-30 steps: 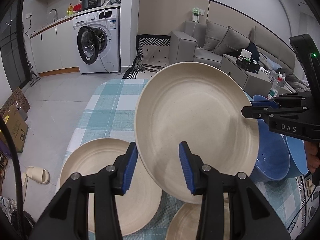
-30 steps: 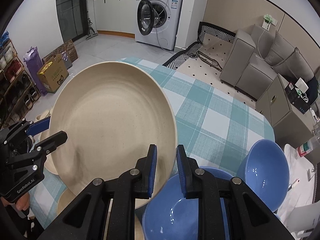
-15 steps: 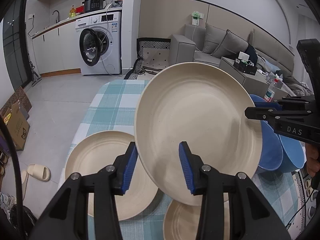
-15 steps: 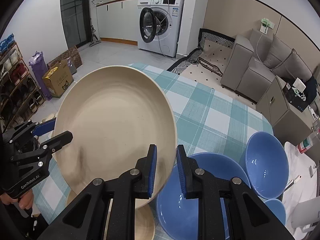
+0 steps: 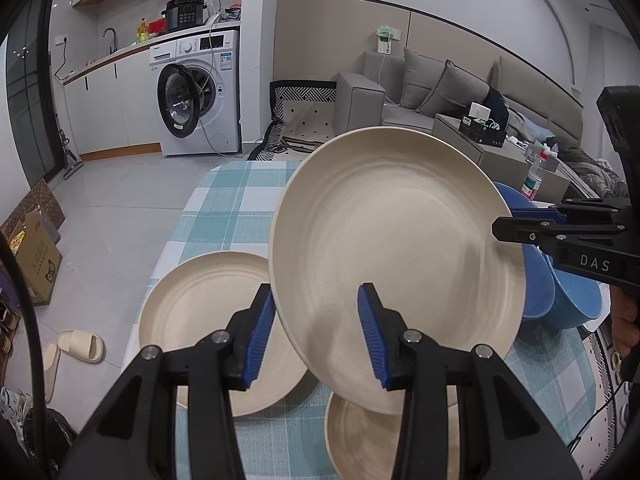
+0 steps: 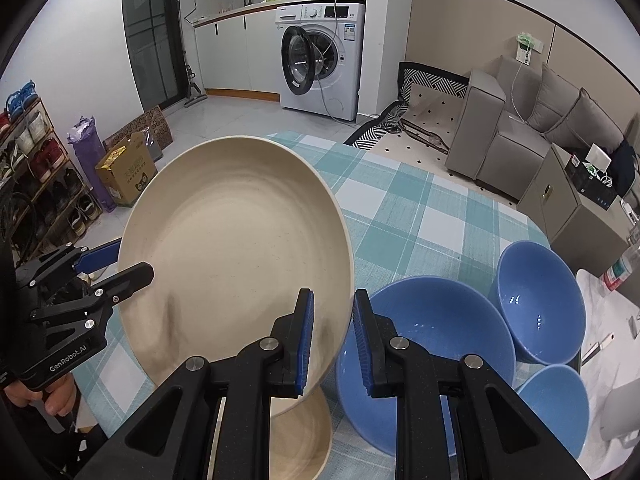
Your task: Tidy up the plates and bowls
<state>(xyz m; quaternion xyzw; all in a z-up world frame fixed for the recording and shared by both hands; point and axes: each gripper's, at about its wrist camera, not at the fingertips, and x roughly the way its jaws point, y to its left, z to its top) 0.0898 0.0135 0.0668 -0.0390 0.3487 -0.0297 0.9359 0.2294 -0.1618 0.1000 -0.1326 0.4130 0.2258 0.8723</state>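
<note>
A round, speckled cream plate with a ringed well hangs tilted above the checked tablecloth, its opposite rims clamped by the left gripper and right gripper. Their arms read "GenRobot.AI" and "DAS".

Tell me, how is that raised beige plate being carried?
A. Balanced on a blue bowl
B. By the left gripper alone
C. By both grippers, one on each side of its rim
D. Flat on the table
C: the left gripper and the right gripper each clamp the rim of the plate, which is tilted above the table.
</note>
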